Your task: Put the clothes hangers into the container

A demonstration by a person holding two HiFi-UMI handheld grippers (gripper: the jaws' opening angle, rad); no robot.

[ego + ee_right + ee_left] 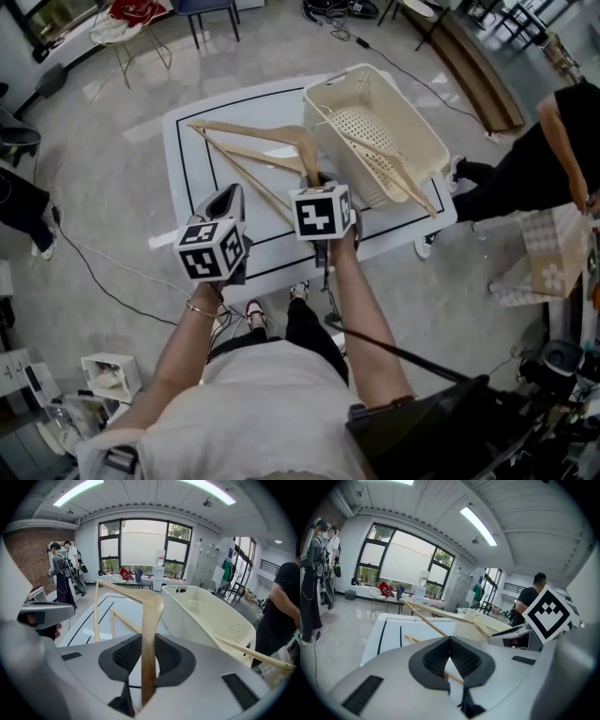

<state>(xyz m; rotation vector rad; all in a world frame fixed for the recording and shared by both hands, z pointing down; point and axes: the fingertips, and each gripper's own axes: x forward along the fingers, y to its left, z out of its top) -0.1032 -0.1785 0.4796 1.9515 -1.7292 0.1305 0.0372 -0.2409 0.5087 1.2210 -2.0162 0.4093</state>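
Hanger (272, 134): up off the table (244, 108) middle; basket (333, 141) sits at its far right corner.
Left gripper (450, 638): jaws closed, empty; best kept clear.
Right gripper (143, 637): clamped on the hanger's arm; I'd tip it over the rim.

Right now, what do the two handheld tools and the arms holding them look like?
The left tool and right tool are smooth light-grey shells with black ridged pads. Each carries a white cube printed with black square markers: the left cube and the right cube. A black cable trails from the right tool. The person wears a pale short-sleeved top and a thin bracelet on the left wrist.
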